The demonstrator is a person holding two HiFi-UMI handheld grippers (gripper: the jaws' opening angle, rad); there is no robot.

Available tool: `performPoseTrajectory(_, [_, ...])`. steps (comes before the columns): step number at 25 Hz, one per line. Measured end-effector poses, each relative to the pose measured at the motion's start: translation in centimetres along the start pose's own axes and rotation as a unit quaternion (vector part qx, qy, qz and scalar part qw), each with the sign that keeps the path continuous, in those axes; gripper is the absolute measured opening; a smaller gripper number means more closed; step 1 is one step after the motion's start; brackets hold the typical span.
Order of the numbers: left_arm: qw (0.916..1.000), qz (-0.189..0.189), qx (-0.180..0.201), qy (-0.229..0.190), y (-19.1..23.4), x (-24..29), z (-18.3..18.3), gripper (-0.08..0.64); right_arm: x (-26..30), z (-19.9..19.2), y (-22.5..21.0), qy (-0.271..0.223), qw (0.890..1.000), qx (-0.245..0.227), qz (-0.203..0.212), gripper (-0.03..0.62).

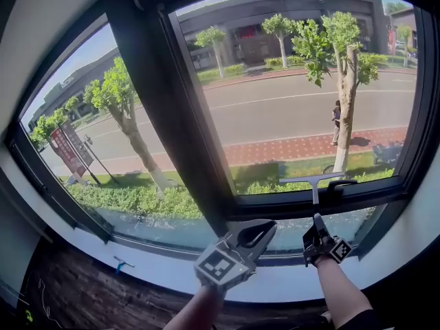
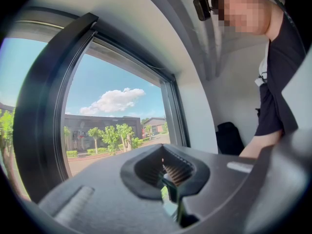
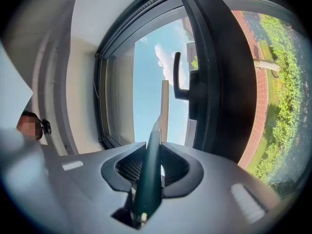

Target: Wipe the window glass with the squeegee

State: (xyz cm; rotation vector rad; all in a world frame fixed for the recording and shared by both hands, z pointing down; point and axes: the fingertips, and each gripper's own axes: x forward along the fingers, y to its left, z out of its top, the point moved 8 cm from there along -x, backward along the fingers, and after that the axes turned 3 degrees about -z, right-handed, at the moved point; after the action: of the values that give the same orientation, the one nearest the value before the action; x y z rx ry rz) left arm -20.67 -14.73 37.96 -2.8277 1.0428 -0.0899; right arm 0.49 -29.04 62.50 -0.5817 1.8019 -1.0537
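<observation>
The squeegee has a dark green handle (image 3: 148,172) and a pale blade (image 1: 313,179) that lies level against the bottom of the right window pane (image 1: 295,102), just above the dark lower frame. My right gripper (image 1: 317,224) is below it, shut on the handle (image 1: 315,201), which runs up between the jaws. In the right gripper view the blade (image 3: 165,108) shows edge-on against the sky. My left gripper (image 1: 265,229) hovers left of the right one, in front of the lower frame. It is shut with nothing in it, as the left gripper view (image 2: 168,179) also shows.
A thick dark mullion (image 1: 161,108) divides the right pane from the left pane (image 1: 89,136). A black window handle (image 3: 178,77) sits on the frame close to the blade. The white sill (image 1: 158,270) runs below, with a small blue item (image 1: 122,263) on it.
</observation>
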Motion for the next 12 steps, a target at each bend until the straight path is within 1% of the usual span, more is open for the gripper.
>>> performPoseTrajectory(6, [0.9999, 0.001, -0.001, -0.015, 0.1, -0.4, 0.3, 0.003, 0.9, 0.2, 2.2, -0.002, 0.999, -0.018, 0.033, 0.098])
performPoseTrajectory(12, [0.9994, -0.001, 0.002, -0.036, 0.0, -0.8, 0.8, 0.003, 4.9, -1.1, 9.4, -0.004, 0.996, 0.010, 0.088, 0.098])
